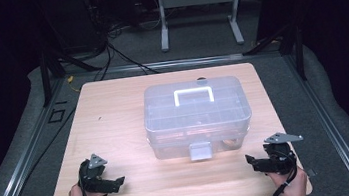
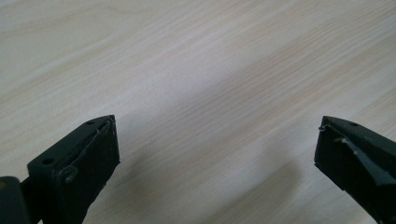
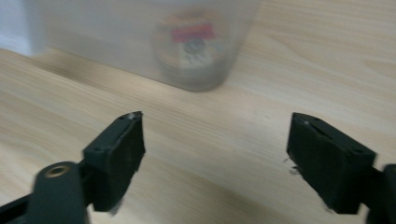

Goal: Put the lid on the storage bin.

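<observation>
On the table [image 1: 113, 110], closed clear box [image 1: 197, 115], both grippers open

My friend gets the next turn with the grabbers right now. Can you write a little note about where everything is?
Left gripper: open, empty, low over the table near its front left corner.
Right gripper: open, empty, near the front right corner.
Clear box: mid-table, lid on, white handle flat, front latch down. Something round is inside; blurred.
Done: nothing visible yet.
Left: probably undo the latch and open the box.
</observation>
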`<state>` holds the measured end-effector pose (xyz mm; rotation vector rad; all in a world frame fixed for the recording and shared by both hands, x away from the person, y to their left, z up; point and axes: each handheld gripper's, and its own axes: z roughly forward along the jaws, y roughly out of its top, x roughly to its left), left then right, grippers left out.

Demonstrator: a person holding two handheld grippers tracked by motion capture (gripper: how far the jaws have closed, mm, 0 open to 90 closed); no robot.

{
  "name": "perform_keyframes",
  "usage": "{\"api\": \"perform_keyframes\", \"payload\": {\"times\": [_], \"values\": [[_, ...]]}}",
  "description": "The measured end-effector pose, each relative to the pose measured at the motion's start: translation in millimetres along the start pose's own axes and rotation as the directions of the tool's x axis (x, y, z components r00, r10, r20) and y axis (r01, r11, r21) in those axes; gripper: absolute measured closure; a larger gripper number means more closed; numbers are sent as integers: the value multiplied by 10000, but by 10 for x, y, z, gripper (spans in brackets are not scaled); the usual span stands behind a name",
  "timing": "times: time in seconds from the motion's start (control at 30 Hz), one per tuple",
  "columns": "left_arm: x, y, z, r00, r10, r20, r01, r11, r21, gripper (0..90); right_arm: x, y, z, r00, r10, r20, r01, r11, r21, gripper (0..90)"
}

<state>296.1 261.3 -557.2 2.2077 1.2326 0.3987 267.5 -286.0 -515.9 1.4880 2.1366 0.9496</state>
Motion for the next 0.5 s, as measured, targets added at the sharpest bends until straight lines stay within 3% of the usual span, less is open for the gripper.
{"api": "perform_keyframes", "payload": {"times": [0.07,0.27,0.5], "values": [[18,-38,31,9998,28,-194,-26,10000,84,2,-79,-73,35,9997,145,212,-146,9999,53,145],[49,-90,51,9989,-239,-391,221,9987,-460,1,-240,-213,142,9950,371,931,-384,9992,124,12],[75,-140,58,9982,-395,-460,351,9950,-935,0,-348,-300,265,9940,563,940,-571,9983,63,0]]}}
